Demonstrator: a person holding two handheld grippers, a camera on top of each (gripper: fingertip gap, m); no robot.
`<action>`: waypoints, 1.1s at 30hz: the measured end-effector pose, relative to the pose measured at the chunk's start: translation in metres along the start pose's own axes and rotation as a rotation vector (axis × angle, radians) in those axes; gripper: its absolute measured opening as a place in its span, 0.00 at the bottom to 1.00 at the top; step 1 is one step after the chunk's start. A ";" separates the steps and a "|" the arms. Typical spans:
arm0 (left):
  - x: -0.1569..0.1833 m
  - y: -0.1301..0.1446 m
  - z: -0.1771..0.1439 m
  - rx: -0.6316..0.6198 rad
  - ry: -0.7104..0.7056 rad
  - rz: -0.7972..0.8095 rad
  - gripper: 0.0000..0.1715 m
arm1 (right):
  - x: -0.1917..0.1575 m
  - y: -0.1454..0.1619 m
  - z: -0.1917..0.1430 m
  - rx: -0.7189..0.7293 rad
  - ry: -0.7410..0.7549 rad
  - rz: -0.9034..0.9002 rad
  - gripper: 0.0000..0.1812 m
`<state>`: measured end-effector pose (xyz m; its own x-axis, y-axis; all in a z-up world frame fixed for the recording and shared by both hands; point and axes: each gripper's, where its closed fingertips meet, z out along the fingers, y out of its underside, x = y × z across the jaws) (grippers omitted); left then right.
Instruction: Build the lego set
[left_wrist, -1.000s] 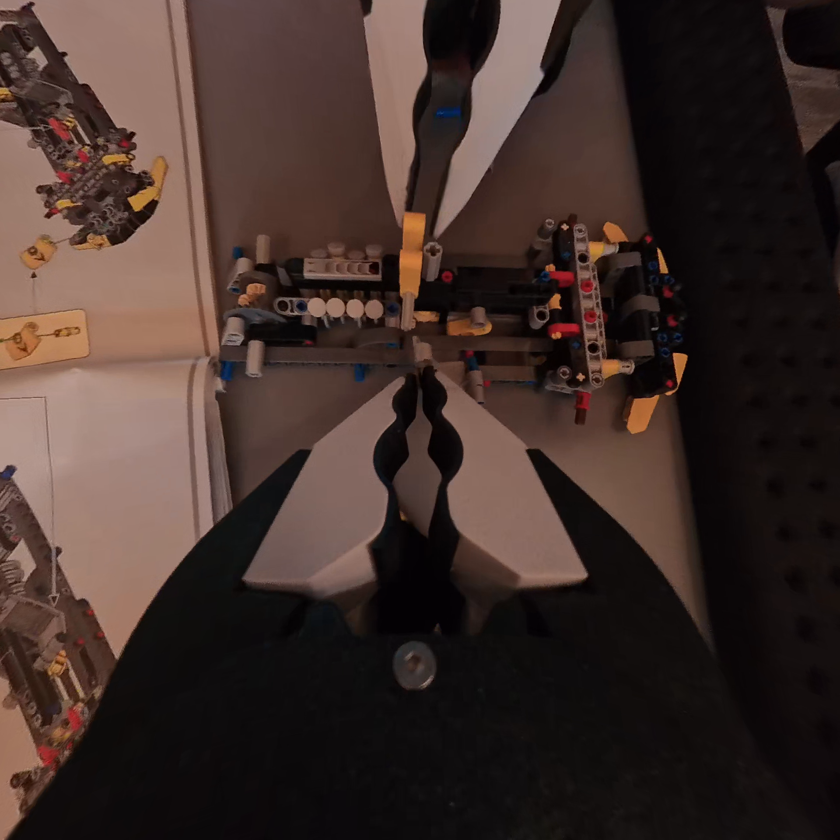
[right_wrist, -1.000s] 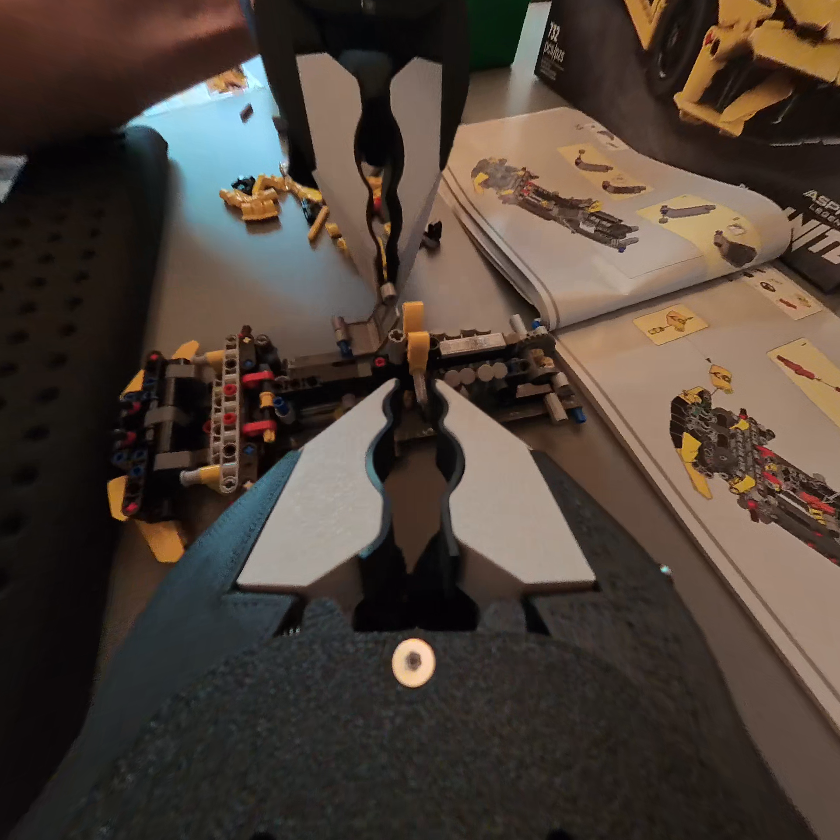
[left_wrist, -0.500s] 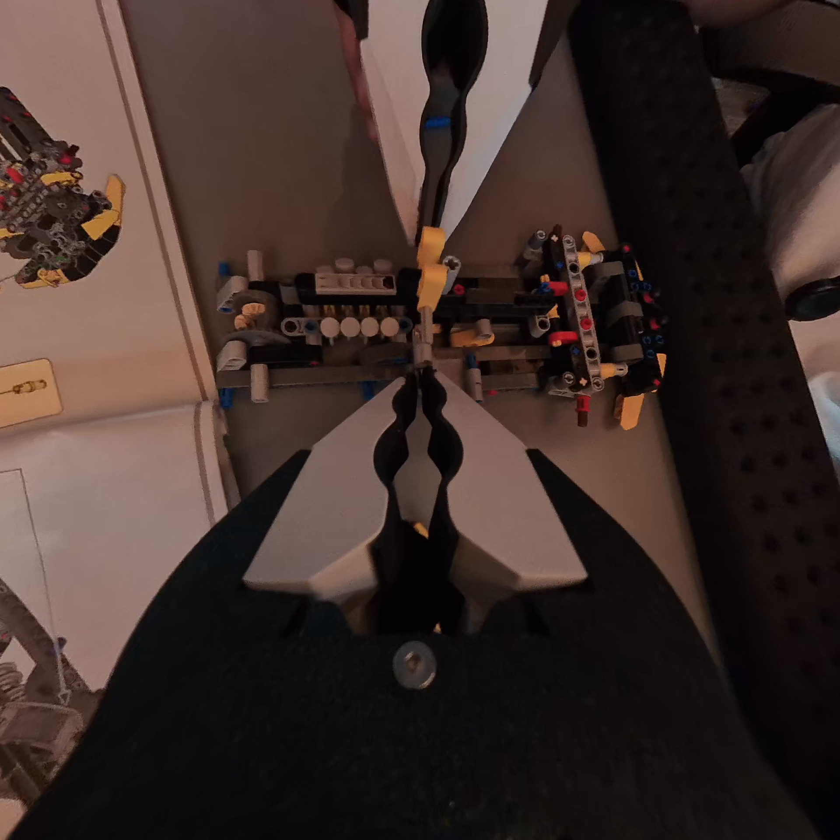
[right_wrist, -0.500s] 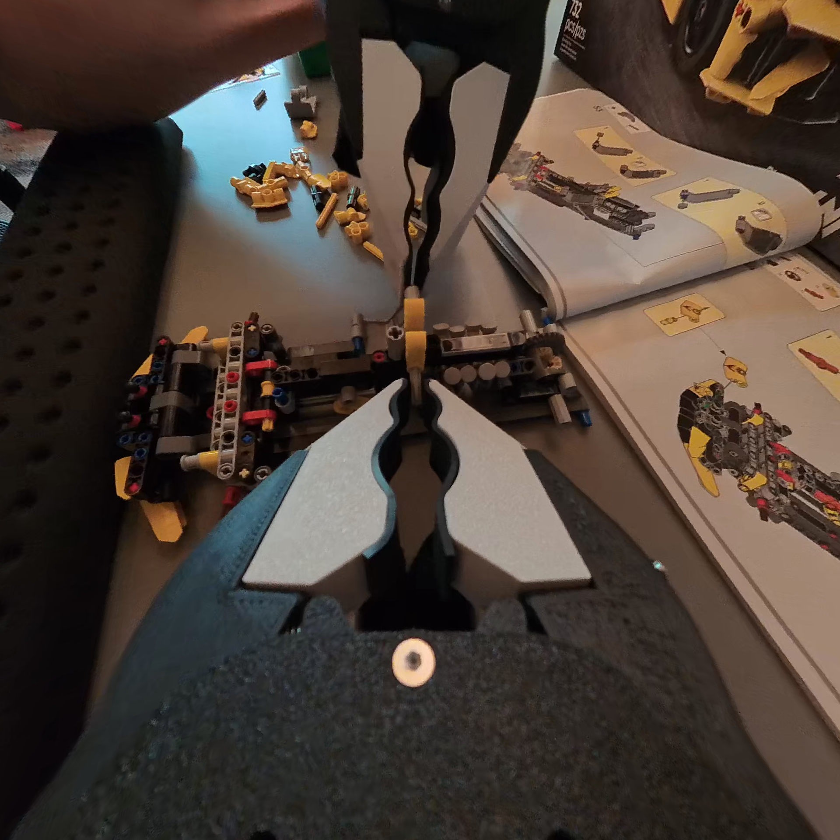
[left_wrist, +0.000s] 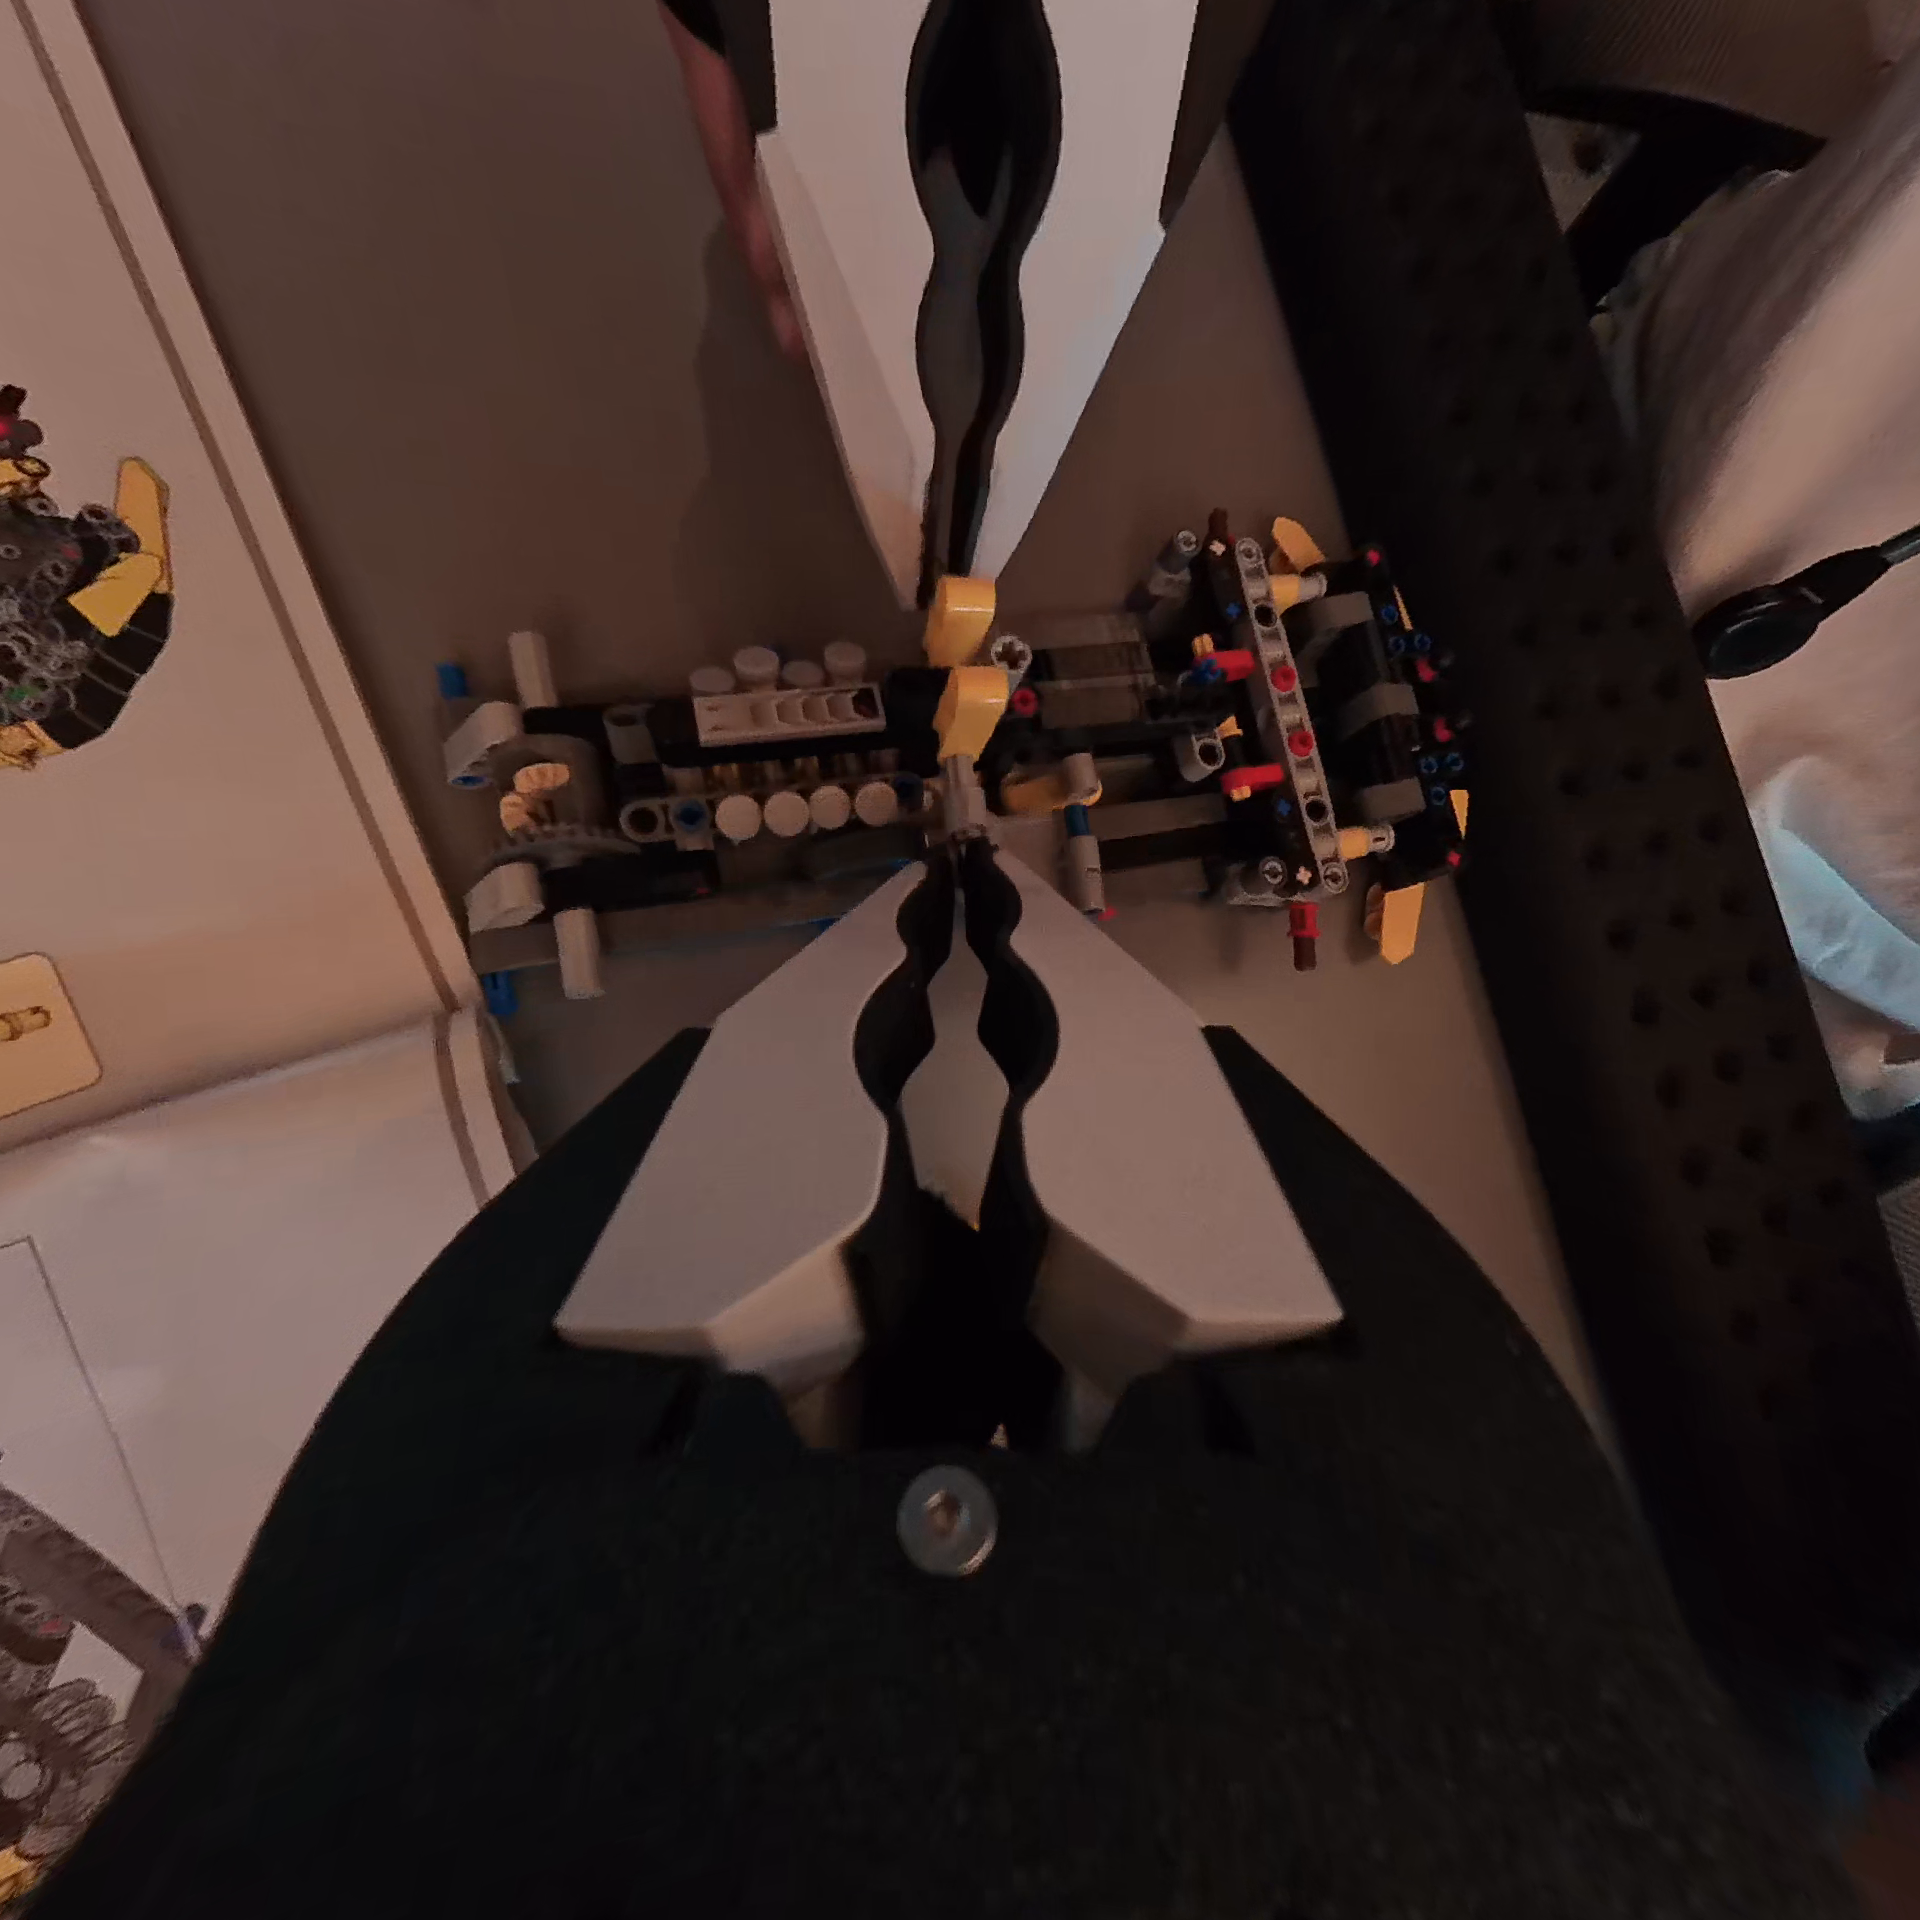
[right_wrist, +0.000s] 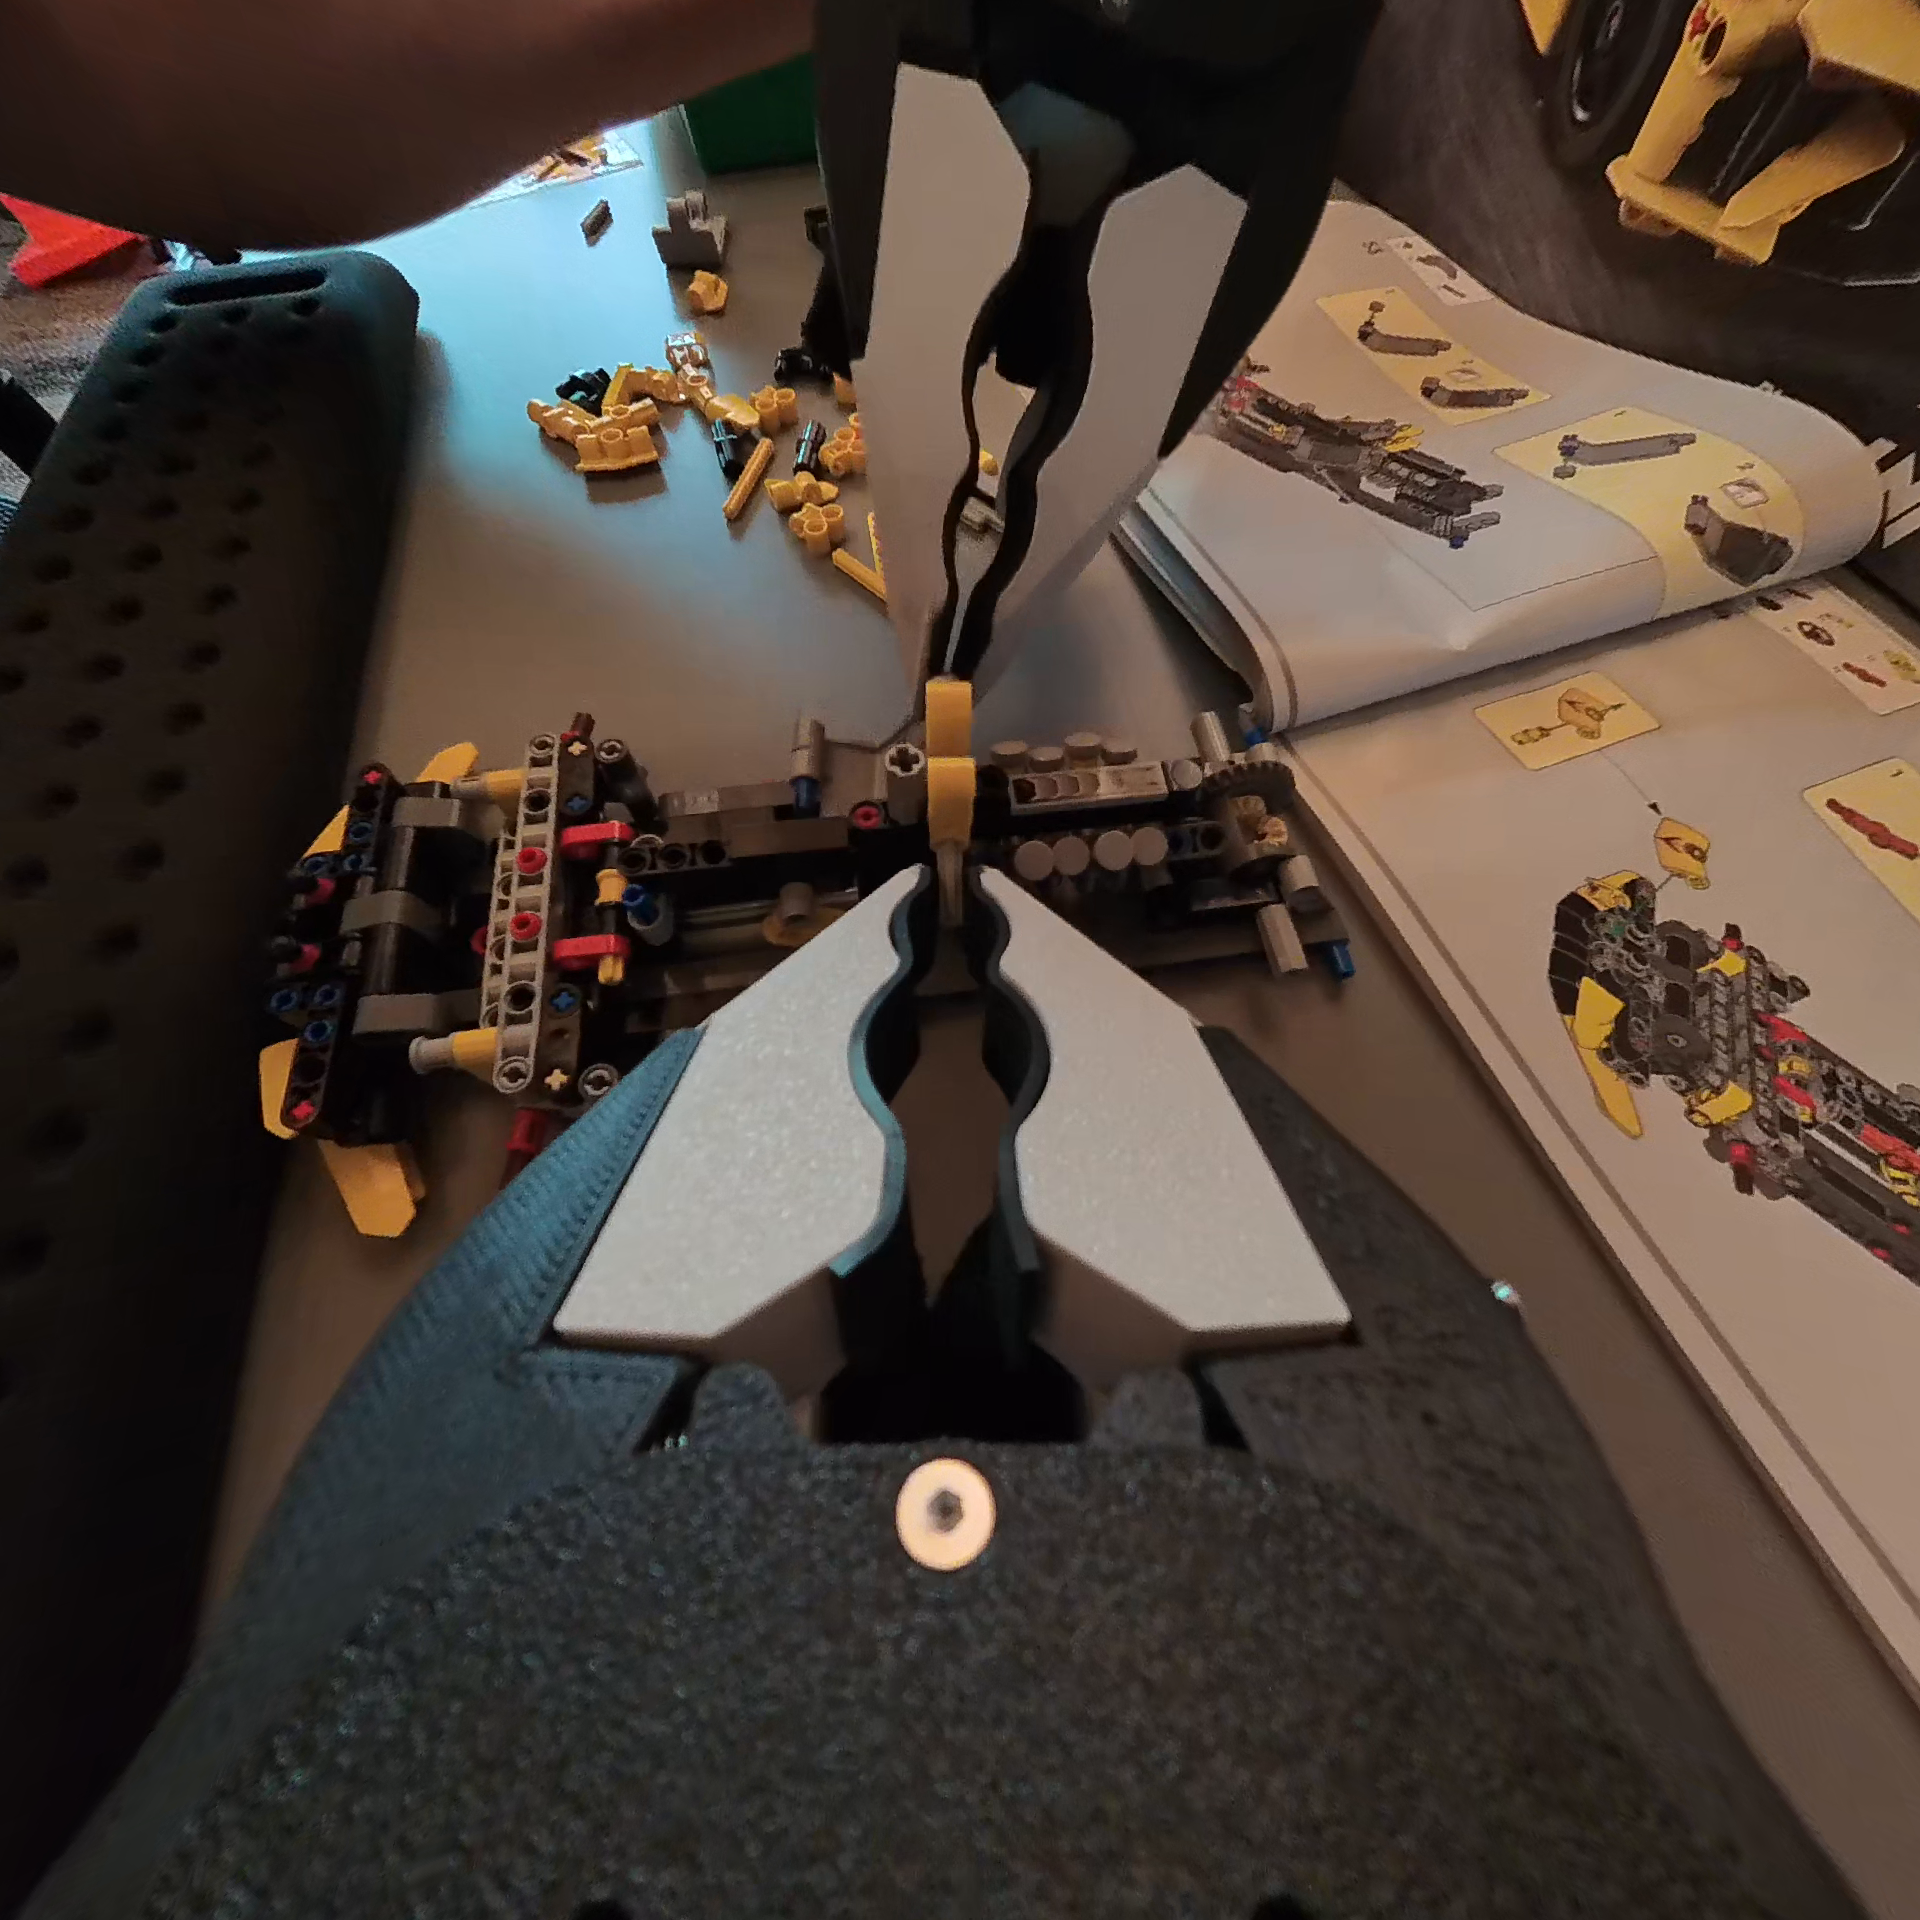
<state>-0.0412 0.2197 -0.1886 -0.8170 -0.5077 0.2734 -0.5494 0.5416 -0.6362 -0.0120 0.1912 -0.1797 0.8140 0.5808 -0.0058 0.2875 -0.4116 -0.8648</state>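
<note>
Right wrist view alone shows loose yellow pieces (right_wrist: 686, 436); chassis (right_wrist: 790, 883) apparently pinched.

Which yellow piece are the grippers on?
The yellow connector standing upright mid-chassis, pinched from both ends by the left gripper and right gripper. The other yellow pieces lie loose on the table behind.

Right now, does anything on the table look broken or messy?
Nothing looks broken. Loose yellow pieces lie scattered on the table beyond the lego chassis, ordinary mid-build. One yellow fin at the chassis end juts out crooked; I can't tell whether it's attached.
</note>
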 end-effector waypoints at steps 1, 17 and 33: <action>0.000 -0.001 0.000 0.004 -0.002 0.001 0.00 | 0.000 0.001 -0.001 -0.004 0.000 0.000 0.02; 0.005 0.012 0.013 0.123 -0.111 -0.083 0.06 | 0.001 0.004 -0.011 -0.004 0.045 0.018 0.06; 0.012 0.014 0.020 0.177 -0.187 -0.111 0.07 | -0.036 0.022 0.020 -0.143 -0.051 -0.129 0.07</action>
<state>-0.0552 0.2076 -0.2088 -0.6976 -0.6815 0.2211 -0.5815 0.3582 -0.7305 -0.0451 0.1750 -0.2085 0.7399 0.6689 0.0719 0.4598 -0.4247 -0.7799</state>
